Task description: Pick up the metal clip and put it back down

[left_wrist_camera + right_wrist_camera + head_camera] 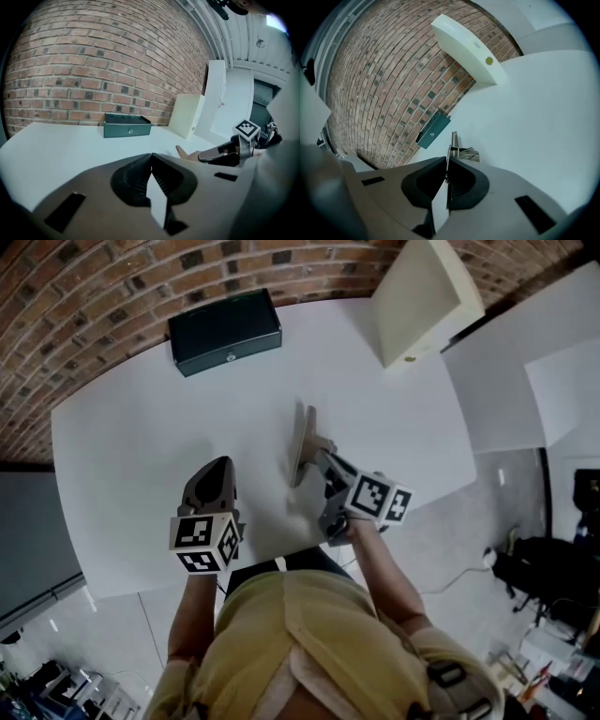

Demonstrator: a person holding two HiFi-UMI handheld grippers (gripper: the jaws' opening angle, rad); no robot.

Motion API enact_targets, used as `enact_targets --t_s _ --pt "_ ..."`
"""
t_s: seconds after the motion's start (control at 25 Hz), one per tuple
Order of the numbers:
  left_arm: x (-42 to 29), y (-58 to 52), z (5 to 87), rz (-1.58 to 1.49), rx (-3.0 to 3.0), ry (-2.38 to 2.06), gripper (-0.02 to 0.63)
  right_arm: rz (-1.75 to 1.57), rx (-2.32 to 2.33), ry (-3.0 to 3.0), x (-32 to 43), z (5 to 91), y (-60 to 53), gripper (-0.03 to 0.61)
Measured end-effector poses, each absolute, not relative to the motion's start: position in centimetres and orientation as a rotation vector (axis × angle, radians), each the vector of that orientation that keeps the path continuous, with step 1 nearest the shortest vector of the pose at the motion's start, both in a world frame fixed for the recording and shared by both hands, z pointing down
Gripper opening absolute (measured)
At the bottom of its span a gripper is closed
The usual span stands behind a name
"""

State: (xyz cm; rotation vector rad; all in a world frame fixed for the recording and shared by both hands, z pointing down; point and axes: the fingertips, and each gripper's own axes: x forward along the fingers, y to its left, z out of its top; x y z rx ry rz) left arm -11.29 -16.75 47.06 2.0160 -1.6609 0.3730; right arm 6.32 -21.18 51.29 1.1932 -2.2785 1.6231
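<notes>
The metal clip [464,153] is a small silver binder-type clip. One thin wire handle runs back between the jaws of my right gripper [448,161], which is shut on it. The clip hangs low over the white table [141,446]; whether it touches the top I cannot tell. In the head view the right gripper [307,418] is rolled on its side at mid-table, and the clip itself is too small to make out. My left gripper [219,465] hovers near the front edge, left of the right one, shut with nothing between its jaws [151,158].
A dark green box [225,331] stands at the back of the table against the brick wall. A cream panel [422,296] leans at the back right corner. The table's front edge runs just behind both grippers, with the person's body below it.
</notes>
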Motion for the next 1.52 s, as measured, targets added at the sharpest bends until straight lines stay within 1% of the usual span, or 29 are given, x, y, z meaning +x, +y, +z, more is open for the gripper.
enact_targets --t_s 0.36,0.92,1.52 --pt "-7.8 -18.5 48.0 0.402 2.033 -1.615 0.003 1.724 1.217 -2.241 9.9 52.3 -22.3 0.014" --pt "-6.3 -19.3 48.7 0.429 2.035 -1.597 0.003 1.792 1.248 -2.213 12.4 53.5 -23.4 0.015" --pt "-6.2 -18.8 48.2 0.411 2.028 -1.630 0.003 1.673 1.257 -2.241 12.6 54.0 -23.4 0.018"
